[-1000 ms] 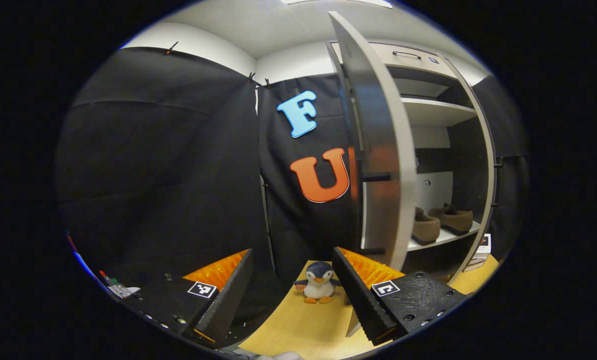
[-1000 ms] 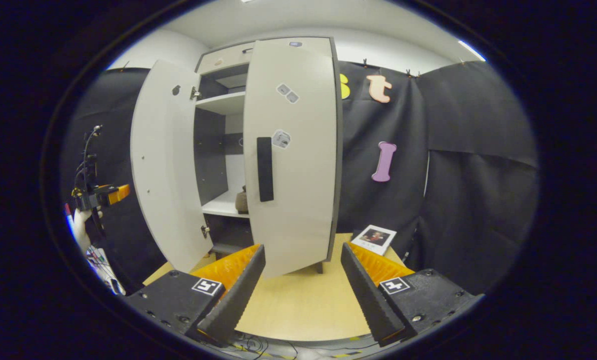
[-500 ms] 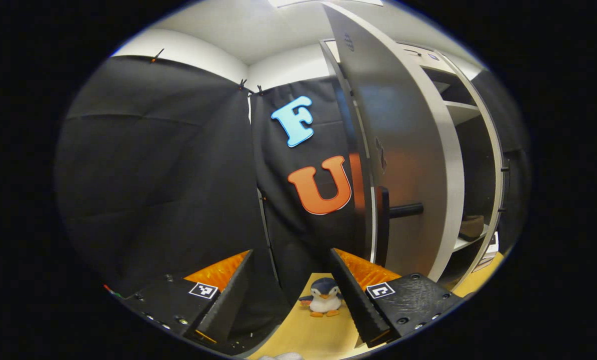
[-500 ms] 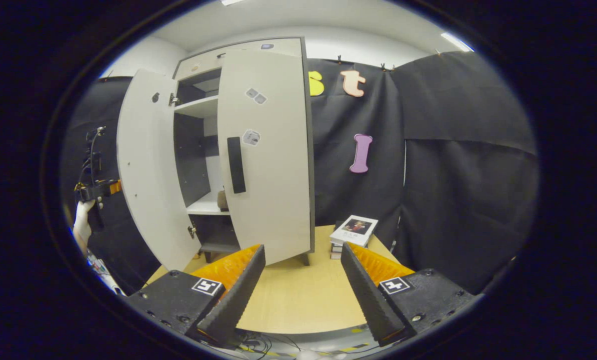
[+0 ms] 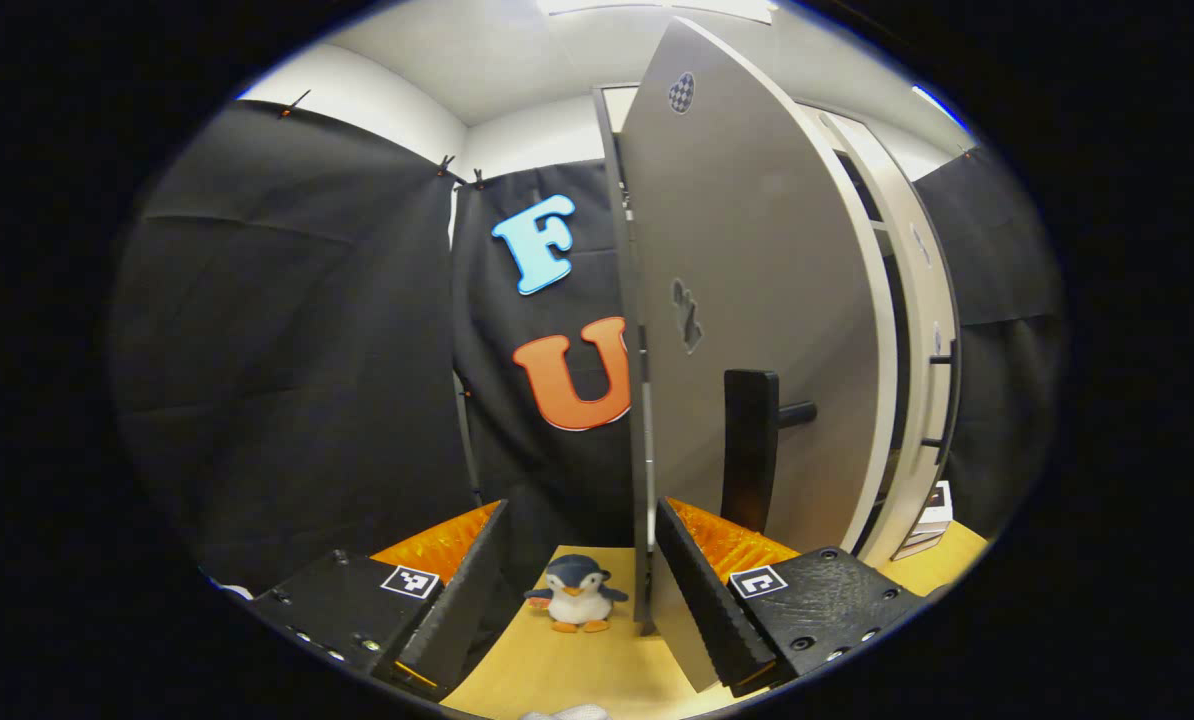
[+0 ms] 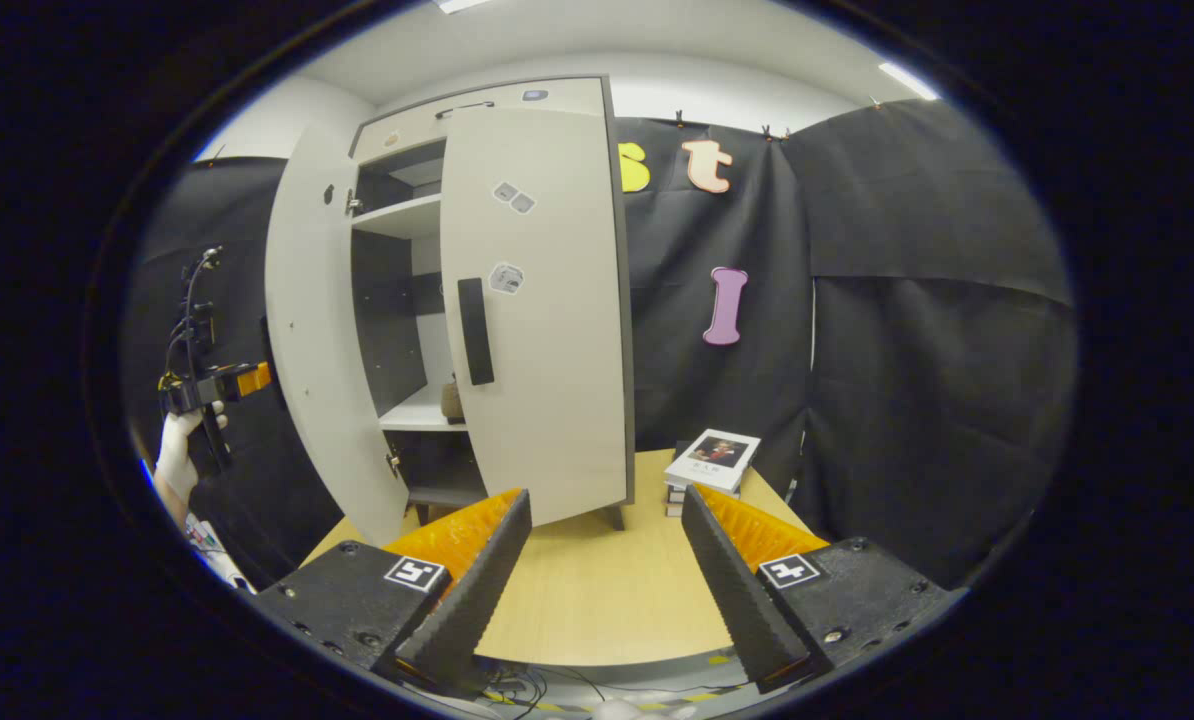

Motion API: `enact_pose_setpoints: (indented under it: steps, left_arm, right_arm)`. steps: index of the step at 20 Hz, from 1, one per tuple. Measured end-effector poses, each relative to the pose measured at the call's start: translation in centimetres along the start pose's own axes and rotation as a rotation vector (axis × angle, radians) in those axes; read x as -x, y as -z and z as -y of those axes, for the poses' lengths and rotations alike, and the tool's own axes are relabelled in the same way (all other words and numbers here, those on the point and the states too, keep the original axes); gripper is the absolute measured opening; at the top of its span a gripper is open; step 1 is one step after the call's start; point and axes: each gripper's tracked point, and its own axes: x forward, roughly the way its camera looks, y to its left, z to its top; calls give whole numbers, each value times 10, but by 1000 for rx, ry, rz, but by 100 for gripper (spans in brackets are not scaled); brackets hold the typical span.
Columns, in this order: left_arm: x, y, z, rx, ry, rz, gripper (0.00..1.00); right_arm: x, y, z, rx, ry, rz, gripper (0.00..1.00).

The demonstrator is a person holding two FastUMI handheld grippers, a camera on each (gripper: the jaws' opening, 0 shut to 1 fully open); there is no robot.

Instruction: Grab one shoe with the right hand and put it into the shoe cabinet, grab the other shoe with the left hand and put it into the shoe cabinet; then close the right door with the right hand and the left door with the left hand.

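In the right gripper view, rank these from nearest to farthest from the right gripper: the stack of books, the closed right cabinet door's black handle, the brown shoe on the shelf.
1. Stack of books: on the table, just beyond the right-hand finger.
2. Black handle: on the pale right door, up and left.
3. Brown shoe: deepest, on the shelf behind that door's edge.

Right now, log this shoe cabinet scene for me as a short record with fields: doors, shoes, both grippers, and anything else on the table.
left door: partly open
right door: shut
shoe: on the inner shelf, seen through the gap
left gripper: open, at the left door's lower edge
right gripper: open, over the table
other items: toy penguin, stacked books
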Motion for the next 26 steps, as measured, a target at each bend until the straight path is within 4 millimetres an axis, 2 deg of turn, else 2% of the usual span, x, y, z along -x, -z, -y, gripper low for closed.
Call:
enact_pose_setpoints:
  steps: [1, 2, 4, 5, 6, 9, 10, 12, 13, 15, 17, 18, 21, 22, 26]
  left_arm:
    - [-2, 0, 14, 19, 27, -4, 89]
    - [-4, -1, 30, 40, 56, -1, 99]
    - [-8, -1, 64, 43, 100, -3, 99]
    - [-11, -2, 78, 24, 116, 3, 89]
    - [-10, -3, 90, 8, 129, -1, 100]
    - [-3, 1, 115, -6, 168, -3, 96]
    - [2, 4, 119, -10, 172, -10, 100]
    - [16, 9, 121, -7, 174, -18, 100]
    - [22, 10, 119, -5, 171, -17, 96]
    - [40, 14, 115, -13, 171, -22, 100]
    - [59, 19, 110, -13, 179, -35, 96]
    - [70, 21, 109, -10, 186, -41, 100]
    - [104, 21, 100, -2, 185, -37, 96]
    - [116, 20, 97, -1, 186, -37, 100]
    - [165, 20, 85, 11, 182, -42, 100]
  right_arm:
    - [2, 0, 1, 1, 3, 1, 99]
    - [4, 0, 4, 1, 9, 2, 99]
    - [7, -1, 9, -4, 16, 7, 99]
    - [8, -2, 11, -4, 23, 12, 99]
    - [12, -4, 14, -6, 31, 16, 99]
    - [19, -10, 16, -15, 48, 39, 96]
    - [21, -11, 17, -15, 52, 46, 96]
    - [25, -12, 17, -13, 52, 52, 99]
    - [26, -13, 16, -12, 50, 53, 99]
    - [27, -16, 13, -10, 45, 64, 99]
    - [28, -16, 8, -15, 25, 70, 99]
    - [28, -17, 3, -19, 13, 71, 99]
    - [26, -18, -5, -15, 4, 88, 99]
    - [27, -19, -7, -15, 1, 91, 99]
    - [31, -25, -12, -24, -5, 123, 99]
